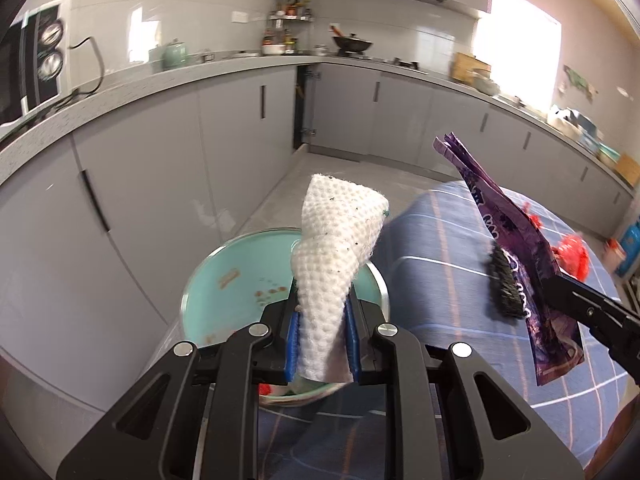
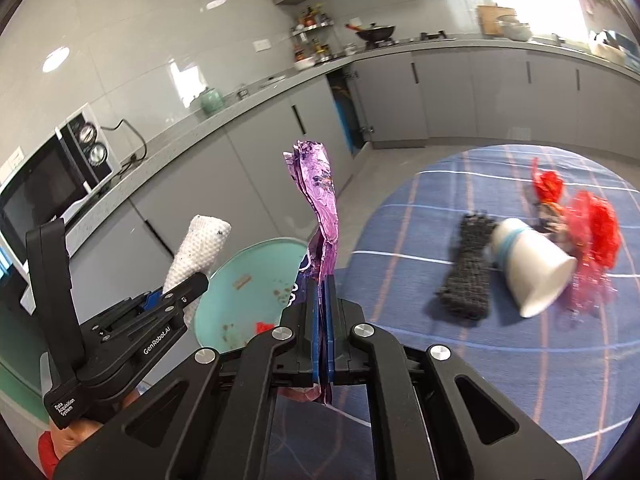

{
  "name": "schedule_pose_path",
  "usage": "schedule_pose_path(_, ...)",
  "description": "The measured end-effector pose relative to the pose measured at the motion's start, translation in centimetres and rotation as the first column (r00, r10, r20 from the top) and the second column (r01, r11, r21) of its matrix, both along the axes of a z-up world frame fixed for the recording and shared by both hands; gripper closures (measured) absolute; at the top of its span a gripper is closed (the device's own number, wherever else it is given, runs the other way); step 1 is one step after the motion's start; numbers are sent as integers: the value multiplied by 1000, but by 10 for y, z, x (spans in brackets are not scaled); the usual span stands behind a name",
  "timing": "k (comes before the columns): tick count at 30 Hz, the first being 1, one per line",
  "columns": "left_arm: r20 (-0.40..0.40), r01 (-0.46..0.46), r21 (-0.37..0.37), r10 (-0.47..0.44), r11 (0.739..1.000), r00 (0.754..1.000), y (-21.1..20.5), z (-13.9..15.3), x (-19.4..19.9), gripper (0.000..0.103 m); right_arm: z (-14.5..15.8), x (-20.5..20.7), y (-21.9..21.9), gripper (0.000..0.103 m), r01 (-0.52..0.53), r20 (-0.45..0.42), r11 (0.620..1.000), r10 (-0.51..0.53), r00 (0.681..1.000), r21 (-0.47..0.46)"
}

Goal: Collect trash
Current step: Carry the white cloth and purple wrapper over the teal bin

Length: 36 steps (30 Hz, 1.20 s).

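"GenRobot.AI"-marked left hand-held gripper (image 2: 188, 286) clamps a white paper towel (image 1: 332, 272); right hand-held gripper (image 2: 324, 320) pinches a purple wrapper (image 2: 322, 208)

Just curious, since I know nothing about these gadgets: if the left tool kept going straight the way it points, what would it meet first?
Probably the teal plate, just beyond the left tool and its paper towel; depth is uncertain.

Bin (image 2: 240, 280) at table's (image 2: 440, 360) left edge, counter (image 2: 168, 152) behind it. On table, left to right: scrubber (image 2: 468, 268), cup (image 2: 532, 268) touching it, netting (image 2: 592, 248) behind cup. Towel (image 1: 332, 264) above bin, wrapper (image 1: 520, 256) right of it over table
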<state>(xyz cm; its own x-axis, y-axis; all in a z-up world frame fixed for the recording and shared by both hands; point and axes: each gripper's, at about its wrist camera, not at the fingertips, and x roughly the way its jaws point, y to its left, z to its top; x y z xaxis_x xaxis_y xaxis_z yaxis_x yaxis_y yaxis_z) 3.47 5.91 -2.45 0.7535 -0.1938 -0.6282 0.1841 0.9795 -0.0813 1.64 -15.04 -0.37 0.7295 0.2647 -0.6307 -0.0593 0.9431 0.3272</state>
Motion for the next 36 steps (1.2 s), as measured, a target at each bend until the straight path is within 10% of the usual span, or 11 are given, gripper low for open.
schedule_pose_path(32, -158, -131, 43, 136, 991, 978, 41, -73, 76, 83, -95, 89, 88, 98, -154, -191, 988, 149, 970, -13)
schedule_pose_path(36, -174, -130, 51, 137, 990, 975, 43, -81, 78, 79, -103, 92, 87, 73, -160, -202, 987, 162, 966, 25)
